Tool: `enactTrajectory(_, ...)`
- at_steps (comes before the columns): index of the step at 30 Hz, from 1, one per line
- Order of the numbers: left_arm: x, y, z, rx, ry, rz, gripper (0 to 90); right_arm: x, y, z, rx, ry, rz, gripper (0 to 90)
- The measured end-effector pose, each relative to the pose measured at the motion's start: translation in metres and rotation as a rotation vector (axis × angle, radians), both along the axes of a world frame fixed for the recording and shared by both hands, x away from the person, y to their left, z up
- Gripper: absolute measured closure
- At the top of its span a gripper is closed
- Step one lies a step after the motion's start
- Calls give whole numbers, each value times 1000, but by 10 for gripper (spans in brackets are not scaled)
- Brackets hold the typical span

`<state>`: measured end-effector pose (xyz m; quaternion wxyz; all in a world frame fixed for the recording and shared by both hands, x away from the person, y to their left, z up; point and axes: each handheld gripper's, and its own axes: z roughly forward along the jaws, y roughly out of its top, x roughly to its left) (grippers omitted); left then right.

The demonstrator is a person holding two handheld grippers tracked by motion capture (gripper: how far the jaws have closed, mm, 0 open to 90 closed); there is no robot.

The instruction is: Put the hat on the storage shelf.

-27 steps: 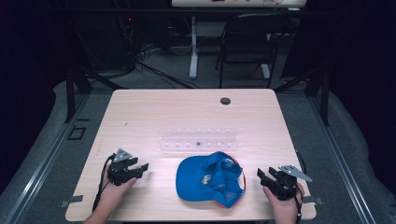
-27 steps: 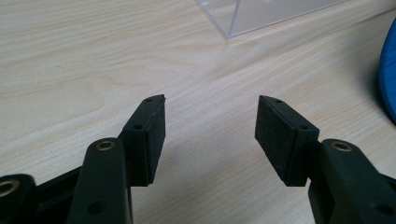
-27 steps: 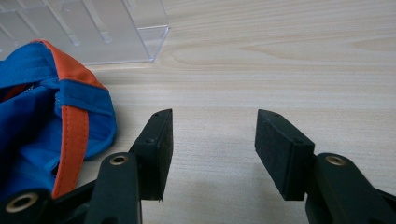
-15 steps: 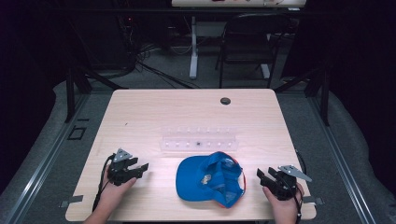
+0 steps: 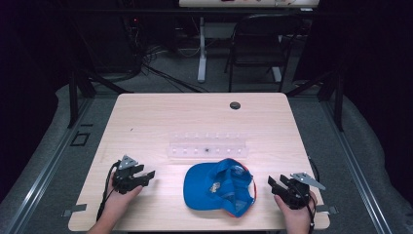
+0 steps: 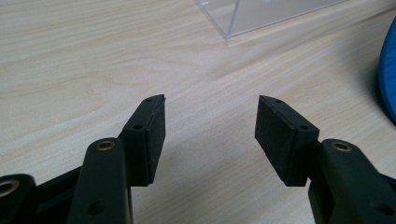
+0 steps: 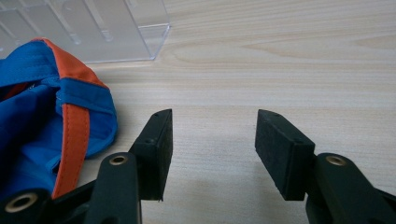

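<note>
1. The left tongs [image 5: 141, 176], left of the cap, rest on the pale wooden bench [image 5: 160, 117] with jaws apart, gripping nothing.
2. The blue fabric cap with orange trim [image 5: 219, 186] lies upside down between both tongs, just before the clear plastic tray [image 5: 207, 146].
3. The right tongs [image 5: 275, 184], right of the cap, stand apart and empty.

Cap [image 5: 219, 187] and clear tray [image 5: 207, 145] mid-table
</note>
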<state>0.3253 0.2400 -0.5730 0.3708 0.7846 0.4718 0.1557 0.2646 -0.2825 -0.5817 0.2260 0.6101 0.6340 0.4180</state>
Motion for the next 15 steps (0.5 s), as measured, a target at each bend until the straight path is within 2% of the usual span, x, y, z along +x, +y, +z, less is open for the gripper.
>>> enactTrajectory(10, 0, 0, 0, 1, -1, -4, 432, -3, 7, 4, -12, 6, 23, 476)
enactTrajectory(15, -1, 0, 1, -4, -1, 2, 432, -6, 14, 15, 13, 25, 30, 491)
